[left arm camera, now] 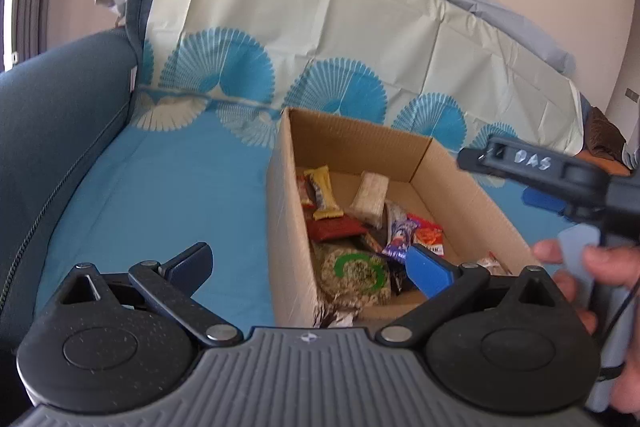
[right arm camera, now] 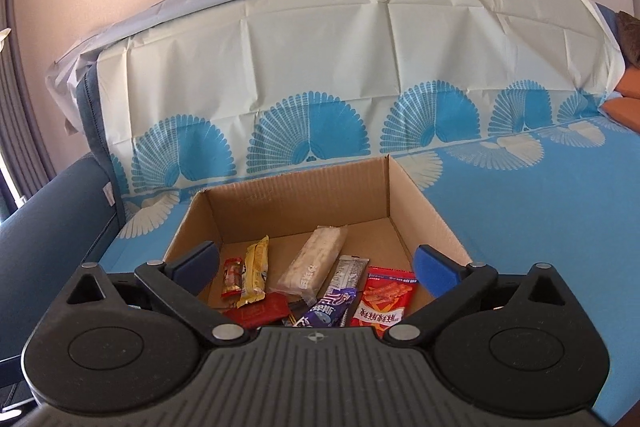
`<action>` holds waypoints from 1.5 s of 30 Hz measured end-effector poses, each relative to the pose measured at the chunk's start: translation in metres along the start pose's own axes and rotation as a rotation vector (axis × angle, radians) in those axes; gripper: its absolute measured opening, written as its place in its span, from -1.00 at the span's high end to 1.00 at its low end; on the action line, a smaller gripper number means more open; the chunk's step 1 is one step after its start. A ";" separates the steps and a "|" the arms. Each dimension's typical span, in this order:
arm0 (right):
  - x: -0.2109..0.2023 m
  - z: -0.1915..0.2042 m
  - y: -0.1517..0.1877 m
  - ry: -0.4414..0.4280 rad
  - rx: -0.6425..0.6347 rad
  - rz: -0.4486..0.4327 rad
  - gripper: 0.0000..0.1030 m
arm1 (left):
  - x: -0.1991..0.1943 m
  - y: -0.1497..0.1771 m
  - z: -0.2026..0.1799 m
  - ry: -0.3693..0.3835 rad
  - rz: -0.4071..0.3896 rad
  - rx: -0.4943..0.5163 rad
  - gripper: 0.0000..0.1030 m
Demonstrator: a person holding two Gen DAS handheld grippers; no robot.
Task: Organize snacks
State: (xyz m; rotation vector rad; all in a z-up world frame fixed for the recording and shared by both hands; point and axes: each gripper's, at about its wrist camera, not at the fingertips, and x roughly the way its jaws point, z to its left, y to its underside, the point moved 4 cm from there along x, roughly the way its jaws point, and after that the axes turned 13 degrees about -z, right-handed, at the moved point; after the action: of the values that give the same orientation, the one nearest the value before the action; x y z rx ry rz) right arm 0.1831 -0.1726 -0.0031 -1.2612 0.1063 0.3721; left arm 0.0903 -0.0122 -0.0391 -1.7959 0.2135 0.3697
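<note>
left gripper [left arm camera: 308, 269] wide open, nothing between the pads, straddling the near left wall of the cardboard box [left arm camera: 286, 223]: one finger outside over the blue cloth [left arm camera: 168, 187], the other inside above the snacks. right gripper [right arm camera: 318, 269] also spread to its widest and empty, poised over the near end of the box [right arm camera: 280, 197]; seen from the left wrist camera as a dark body [left arm camera: 560, 179] beside the box's right wall, gripped by a hand [left arm camera: 600, 267].

snacks all inside the box, crowded at its near end. nearest: a round-patterned green and beige pack [left arm camera: 354, 273] against the near left wall. just beyond it a dark red packet [right arm camera: 260, 311], a purple wrapper [right arm camera: 324, 309] and a red-orange packet with printed sticks [right arm camera: 386, 301]. further in, a yellow bar [right arm camera: 256, 273] and a small red and yellow sachet [right arm camera: 233, 277] along the left wall, a pale wrapped bar [right arm camera: 314, 261] lying slantwise near the middle, a grey wrapper [right arm camera: 348, 273] just beside it. far half of the box floor bare.

behind the box, cream sheet with blue fan prints [right arm camera: 320, 67] draped up the sofa back; dark blue armrest [left arm camera: 48, 107] to the box's left.
</note>
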 end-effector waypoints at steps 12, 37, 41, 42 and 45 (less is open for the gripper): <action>-0.066 -0.007 0.027 0.038 -0.163 0.003 -0.99 | 0.015 0.017 -0.004 0.005 0.087 0.078 -0.99; -0.053 0.002 0.056 0.020 -0.212 0.140 -0.99 | 0.009 0.035 -0.005 -0.046 0.064 0.069 -0.99; -0.054 0.001 0.056 0.020 -0.211 0.147 -0.99 | 0.008 0.035 -0.008 -0.042 0.058 0.072 -0.99; -0.054 0.000 0.056 0.017 -0.211 0.146 -0.99 | 0.008 0.035 -0.008 -0.040 0.057 0.073 -0.99; -0.053 -0.001 0.056 0.015 -0.211 0.150 -0.99 | 0.008 0.036 -0.011 -0.033 0.052 0.078 -0.99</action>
State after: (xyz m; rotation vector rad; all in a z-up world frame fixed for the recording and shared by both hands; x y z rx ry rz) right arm 0.1156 -0.1706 -0.0390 -1.4691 0.1789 0.5133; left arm 0.0873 -0.0312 -0.0720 -1.7083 0.2486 0.4226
